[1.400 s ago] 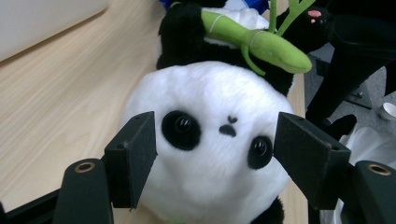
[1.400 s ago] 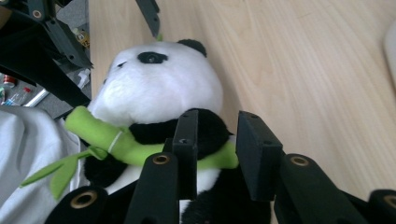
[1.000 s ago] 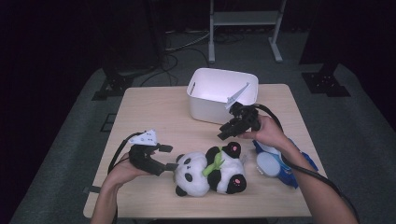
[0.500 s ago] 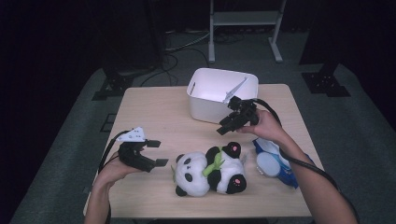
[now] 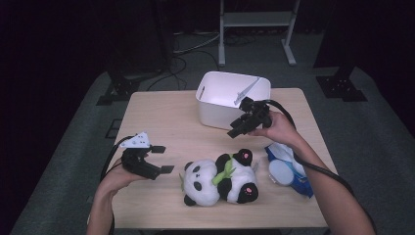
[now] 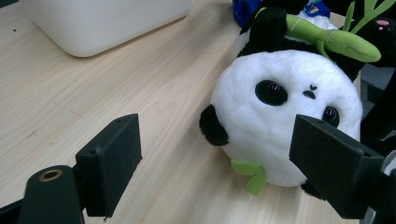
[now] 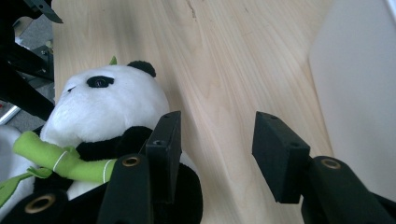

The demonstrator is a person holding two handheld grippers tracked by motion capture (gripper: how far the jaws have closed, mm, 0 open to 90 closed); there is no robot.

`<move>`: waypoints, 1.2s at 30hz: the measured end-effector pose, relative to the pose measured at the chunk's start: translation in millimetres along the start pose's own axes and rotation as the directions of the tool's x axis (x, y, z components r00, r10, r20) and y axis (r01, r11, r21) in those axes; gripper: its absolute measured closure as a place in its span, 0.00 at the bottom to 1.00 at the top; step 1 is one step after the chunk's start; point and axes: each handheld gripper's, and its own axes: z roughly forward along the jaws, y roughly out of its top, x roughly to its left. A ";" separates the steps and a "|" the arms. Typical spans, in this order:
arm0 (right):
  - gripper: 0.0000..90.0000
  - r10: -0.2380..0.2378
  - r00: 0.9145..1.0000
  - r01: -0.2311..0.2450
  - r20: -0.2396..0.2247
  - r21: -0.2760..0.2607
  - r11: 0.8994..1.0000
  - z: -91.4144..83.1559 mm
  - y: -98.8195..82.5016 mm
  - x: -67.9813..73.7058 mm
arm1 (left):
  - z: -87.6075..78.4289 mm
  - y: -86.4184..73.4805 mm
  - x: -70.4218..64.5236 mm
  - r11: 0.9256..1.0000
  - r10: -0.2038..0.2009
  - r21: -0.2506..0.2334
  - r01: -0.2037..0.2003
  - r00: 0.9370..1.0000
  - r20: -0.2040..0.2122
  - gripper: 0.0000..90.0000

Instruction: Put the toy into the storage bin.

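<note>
Compared with 1 second back, the left gripper [image 5: 161, 159] has slid away from the panda plush [image 5: 220, 178] toward 9 o'clock, and the right gripper [image 5: 236, 128] has lifted off toward 12 o'clock, closer to the white bin [image 5: 210, 115]. Both sets of jaws have just been opening, with nothing between them in either gripper view.

So the panda is lying on its side near the front middle of the table [image 5: 161, 117], head toward 9 o'clock, green bamboo sprig across its belly. Nobody's holding it. In the left gripper view the panda's face [image 6: 285, 112] sits just beyond the wide-apart pads, a bit toward the right one. In the right gripper view the jaws stand apart over bare wood, panda off at 9 o'clock.

At 3 o'clock from the panda there's a blue and white plush [image 5: 286, 169], untouched too. The bin sits at 12 o'clock and looks empty as far as I can see.

My read: barely started. Both toys still need grabbing and dropping in the bin.
</note>
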 end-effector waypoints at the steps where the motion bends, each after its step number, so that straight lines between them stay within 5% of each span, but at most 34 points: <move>1: 0.57 -0.002 1.000 0.002 0.007 0.001 1.000 -1.6 1.3 -0.9 | -0.4 -0.8 1.1 1.000 -0.002 0.004 0.002 1.000 -0.006 0.17; 21: 0.56 0.002 1.000 -0.002 0.030 -0.015 1.000 -11.8 23.1 -27.4 | -10.4 -14.2 13.0 0.999 -0.041 0.014 0.043 0.996 -0.076 0.11; 36: 0.58 0.014 0.999 -0.014 0.052 -0.009 1.000 -14.6 40.9 -52.5 | -15.2 -15.2 19.0 0.998 -0.060 0.001 0.060 0.995 -0.085 0.11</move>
